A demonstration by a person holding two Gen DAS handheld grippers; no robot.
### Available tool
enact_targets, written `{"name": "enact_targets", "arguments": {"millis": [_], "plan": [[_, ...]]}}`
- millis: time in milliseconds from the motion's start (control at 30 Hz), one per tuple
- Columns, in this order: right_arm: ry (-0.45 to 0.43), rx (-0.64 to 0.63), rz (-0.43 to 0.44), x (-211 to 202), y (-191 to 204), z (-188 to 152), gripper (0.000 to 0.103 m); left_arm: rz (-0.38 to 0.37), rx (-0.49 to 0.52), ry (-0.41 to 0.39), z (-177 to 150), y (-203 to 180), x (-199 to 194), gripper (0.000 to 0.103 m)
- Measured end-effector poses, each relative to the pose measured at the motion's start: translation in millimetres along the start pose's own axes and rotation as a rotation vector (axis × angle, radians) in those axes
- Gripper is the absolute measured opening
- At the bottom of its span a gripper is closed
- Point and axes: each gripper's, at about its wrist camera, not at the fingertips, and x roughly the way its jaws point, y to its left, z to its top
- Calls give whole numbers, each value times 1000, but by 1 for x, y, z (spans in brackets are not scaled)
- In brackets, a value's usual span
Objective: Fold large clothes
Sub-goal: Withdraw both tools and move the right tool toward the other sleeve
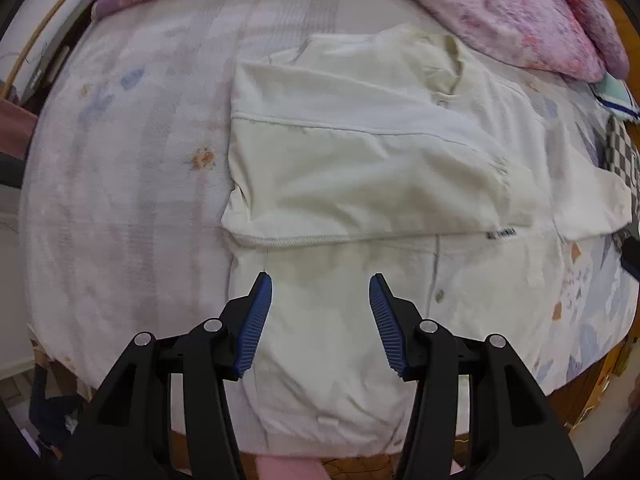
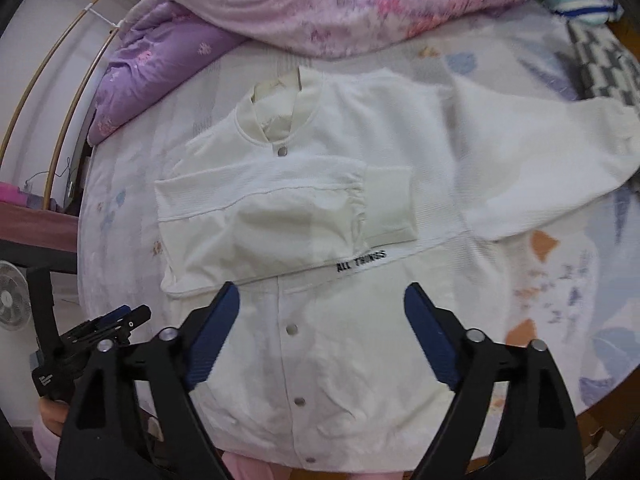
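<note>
A white snap-button jacket (image 1: pixel 360 168) lies front up on the bed, collar away from me. It also shows in the right wrist view (image 2: pixel 320 208). Its left sleeve (image 2: pixel 280 220) is folded across the chest. Its right sleeve (image 2: pixel 560 160) lies spread out to the right. My left gripper (image 1: pixel 320 284) is open and empty above the jacket's lower left part. My right gripper (image 2: pixel 322 296) is open and empty above the lower front, near the snap line. The left gripper also shows at the left edge of the right wrist view (image 2: pixel 120 316).
The bed has a pale patterned sheet (image 1: pixel 120 160). A purple and pink quilt (image 2: pixel 320 0) is bunched along the far side. A checkered cloth (image 2: pixel 600 64) and a blue-striped item (image 2: pixel 580 4) lie at the far right. A fan (image 2: pixel 12 300) stands left of the bed.
</note>
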Motion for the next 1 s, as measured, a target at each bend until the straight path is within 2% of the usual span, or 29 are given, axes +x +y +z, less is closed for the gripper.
{"name": "enact_targets", "arguments": {"millis": [133, 200, 433, 500, 567, 667, 800, 900, 1000], "plan": [[-43, -32, -47, -38, 0, -15, 87, 5, -4, -23, -21, -18, -43, 52], [-71, -45, -53, -59, -3, -24, 91, 18, -6, -41, -31, -27, -64, 52], [-163, -84, -64, -123, -14, -54, 93, 61, -19, -115, -75, -57, -131, 58], [-185, -96, -56, -138, -15, -63, 93, 47, -20, -138, -86, -64, -148, 58], [-203, -105, -61, -149, -14, -71, 93, 34, -14, -150, -93, -69, -158, 58], [-246, -102, -67, -168, -12, -88, 94, 71, 25, -185, -106, -78, -173, 58], [-294, -87, -70, -186, -10, -107, 94, 66, 75, -231, -121, -83, -191, 58], [-339, -53, -98, -199, -10, -124, 94, 57, 105, -298, -135, -84, -205, 58], [-371, 4, -111, -211, -14, -141, 94, 34, 123, -327, -145, -83, -215, 58]]}}
